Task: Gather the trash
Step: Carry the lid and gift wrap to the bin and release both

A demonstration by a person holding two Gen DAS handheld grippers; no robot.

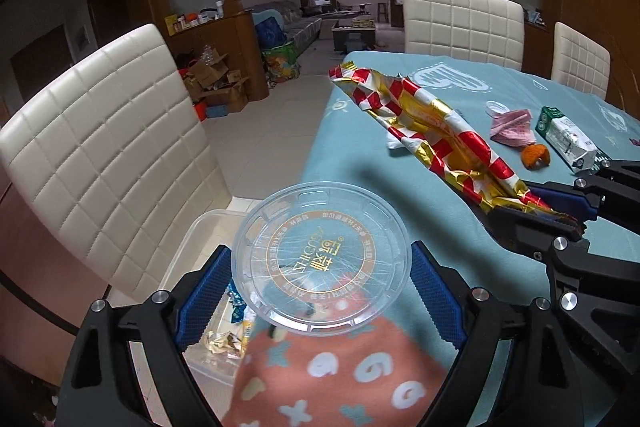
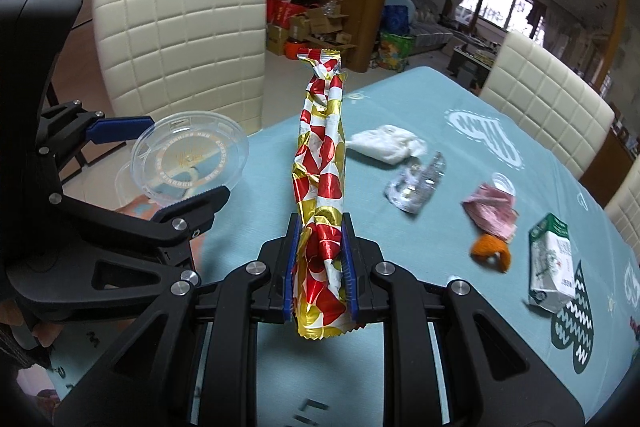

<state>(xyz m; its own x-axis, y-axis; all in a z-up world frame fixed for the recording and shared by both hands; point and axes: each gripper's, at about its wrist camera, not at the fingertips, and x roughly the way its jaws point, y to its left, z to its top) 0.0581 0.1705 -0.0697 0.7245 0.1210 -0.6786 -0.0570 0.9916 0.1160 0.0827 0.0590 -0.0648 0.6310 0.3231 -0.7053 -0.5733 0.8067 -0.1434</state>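
1. Scattered on the teal counter (image 2: 420, 87), right half of the right wrist view: white crumpled tissue (image 2: 386, 143), clear plastic scrap (image 2: 416, 187), pink crumpled paper (image 2: 492, 213), orange peel (image 2: 490, 251), green-and-white carton (image 2: 552, 263) lying on its side.
2. Cream quilted chairs (image 2: 180, 35) at the upper left and right edges; nothing between the held items and the clear bin (image 1: 204, 267) at lower left of the left wrist view, beside the counter edge, with wrappers inside.
3. Red, white and gold wrapper (image 2: 322, 187): raised off the counter, long axis running from frame bottom up toward the top centre, far end crimped.
4. Right gripper (image 2: 320, 267): fingers narrow, pinched on the wrapper's near end.
5. Left gripper (image 1: 320, 275): fingers wide, clasping the round clear lid (image 1: 320, 259) by its rim, printed face toward the camera, partly over the bin.
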